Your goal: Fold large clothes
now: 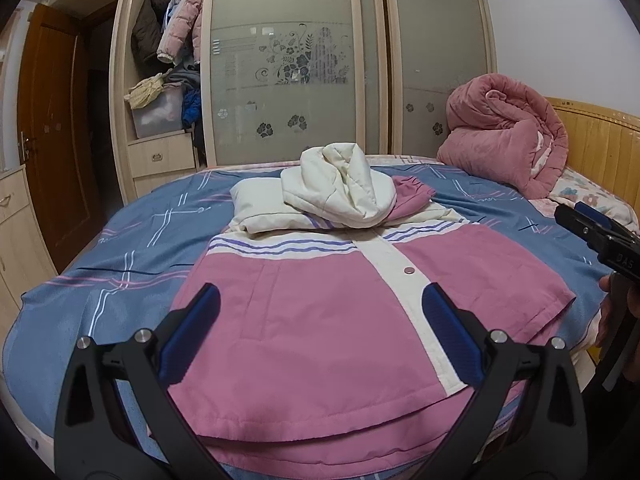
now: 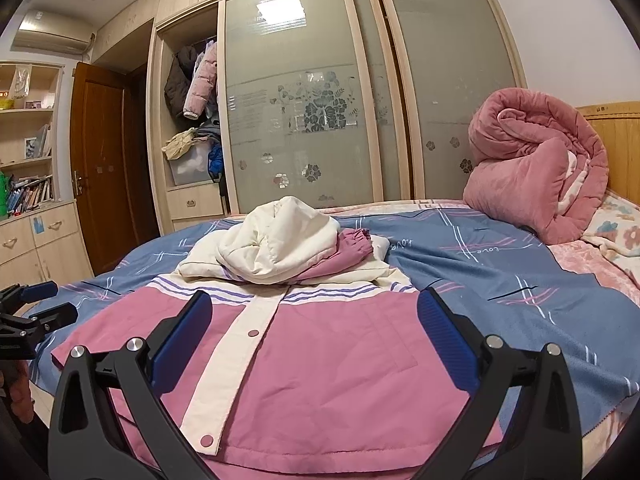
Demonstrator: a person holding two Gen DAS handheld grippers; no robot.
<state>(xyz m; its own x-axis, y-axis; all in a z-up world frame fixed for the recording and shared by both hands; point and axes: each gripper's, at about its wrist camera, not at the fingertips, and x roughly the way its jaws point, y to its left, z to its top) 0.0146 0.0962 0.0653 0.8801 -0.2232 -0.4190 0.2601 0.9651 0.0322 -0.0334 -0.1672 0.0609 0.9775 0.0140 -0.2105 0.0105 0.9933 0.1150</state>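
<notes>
A pink padded jacket with a cream button placket and purple-striped cream yoke lies flat, front up, on a bed covered by a blue plaid sheet, its hem nearest the cameras. Its cream hood is bunched at the far end, with one pink sleeve cuff folded in beside it. The left gripper hangs above the hem, its blue-padded fingers spread wide and empty. The right gripper hovers likewise, fingers apart, holding nothing. A rolled pink quilt sits near the wooden headboard.
</notes>
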